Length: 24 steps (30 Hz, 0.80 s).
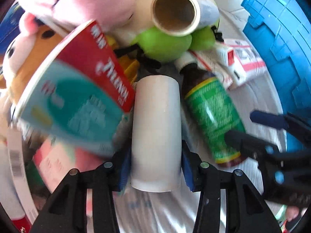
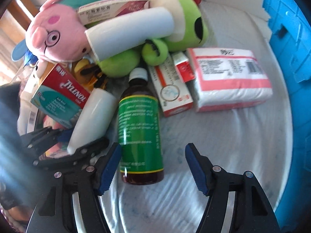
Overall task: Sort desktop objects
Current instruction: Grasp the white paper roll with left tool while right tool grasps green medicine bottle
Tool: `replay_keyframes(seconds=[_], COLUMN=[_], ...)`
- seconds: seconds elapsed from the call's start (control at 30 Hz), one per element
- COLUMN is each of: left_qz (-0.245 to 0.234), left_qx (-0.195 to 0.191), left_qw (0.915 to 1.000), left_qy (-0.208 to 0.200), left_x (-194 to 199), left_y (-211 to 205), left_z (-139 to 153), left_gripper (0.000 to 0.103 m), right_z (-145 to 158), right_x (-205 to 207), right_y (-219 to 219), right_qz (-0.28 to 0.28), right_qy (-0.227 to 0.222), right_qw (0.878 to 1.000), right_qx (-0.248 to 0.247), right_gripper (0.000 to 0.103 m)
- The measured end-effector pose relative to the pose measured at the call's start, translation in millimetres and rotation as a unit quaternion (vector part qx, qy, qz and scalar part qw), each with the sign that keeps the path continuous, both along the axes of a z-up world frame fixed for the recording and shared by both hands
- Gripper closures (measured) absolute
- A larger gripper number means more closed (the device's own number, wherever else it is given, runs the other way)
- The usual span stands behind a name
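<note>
A white paper roll (image 1: pixel 156 132) lies lengthwise between the blue pads of my left gripper (image 1: pixel 156 167), and both pads press on its sides. The same roll (image 2: pixel 93 116) shows in the right wrist view with the left gripper (image 2: pixel 66 145) at its lower end. A brown bottle with a green label (image 2: pixel 140 128) lies between the fingers of my right gripper (image 2: pixel 153 169). The left pad sits at the bottle's side, while the right pad stands well apart from it, so this gripper is open. In the left wrist view the right gripper (image 1: pixel 254 130) straddles the bottle's (image 1: pixel 211 114) base.
A red and teal Tylenol box (image 2: pixel 60 95) leans beside the roll. Pink plush (image 2: pixel 56 36), green plush (image 2: pixel 184 23) and a second roll (image 2: pixel 130 33) pile up behind. Medicine boxes (image 2: pixel 171 89) and a tissue pack (image 2: pixel 229 77) lie to the right. A blue crate (image 2: pixel 287 58) borders the white cloth (image 2: pixel 223 145).
</note>
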<state>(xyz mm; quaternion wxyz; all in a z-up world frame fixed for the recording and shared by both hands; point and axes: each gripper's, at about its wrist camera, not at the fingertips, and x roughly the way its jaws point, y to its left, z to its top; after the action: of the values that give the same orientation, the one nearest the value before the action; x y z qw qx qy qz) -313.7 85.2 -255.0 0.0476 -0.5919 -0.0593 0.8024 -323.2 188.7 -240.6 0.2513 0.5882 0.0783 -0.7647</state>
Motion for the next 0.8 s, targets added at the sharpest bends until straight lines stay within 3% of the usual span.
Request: replay_keyframes(seconds=[0.07,0.17,0.43,0.53,0.63,0.7,0.8], left_qz=[-0.006,-0.009,-0.026,-0.026,-0.029,-0.027,-0.023], left_qx=[-0.016,-0.034,-0.039,-0.045,-0.053,-0.051,-0.053], left_qw=[0.9999,0.9994,0.9988,0.9985,0.9980,0.9981,0.9982], left_qy=[0.001,0.001,-0.011,-0.017,-0.017,-0.022,-0.016], left_x=[6.6,10.6,26.8,25.1,20.1,15.6,12.8], left_y=[3.2,8.9,27.3,27.9,27.3,25.7,22.0], left_z=[-0.9,-3.3,-3.3,-1.5,-0.9,-3.3,-2.8], left_gripper=[0.058,0.058,0.058,0.058,0.050,0.049,0.049], right_z=[-6.6,-18.0,-5.0,-9.2,-5.6,-0.1,2.8], right_x=[2.9,7.1,33.8,44.2,42.6,37.1,28.1], right_y=[-9.1,-20.9,11.8,21.1,26.3,24.9,18.1], right_qz=[0.015,0.017,0.002,0.002,-0.008,-0.012,-0.014], right_qy=[-0.010,0.003,-0.005,-0.009,-0.006,0.003,0.017], right_qw=[1.000,0.999,0.998,0.997,0.998,0.998,0.998], right_qx=[-0.007,0.037,0.062,0.074,0.063,0.057,0.063], right_gripper=[0.034,0.051,0.051,0.049,0.043,0.030,0.030])
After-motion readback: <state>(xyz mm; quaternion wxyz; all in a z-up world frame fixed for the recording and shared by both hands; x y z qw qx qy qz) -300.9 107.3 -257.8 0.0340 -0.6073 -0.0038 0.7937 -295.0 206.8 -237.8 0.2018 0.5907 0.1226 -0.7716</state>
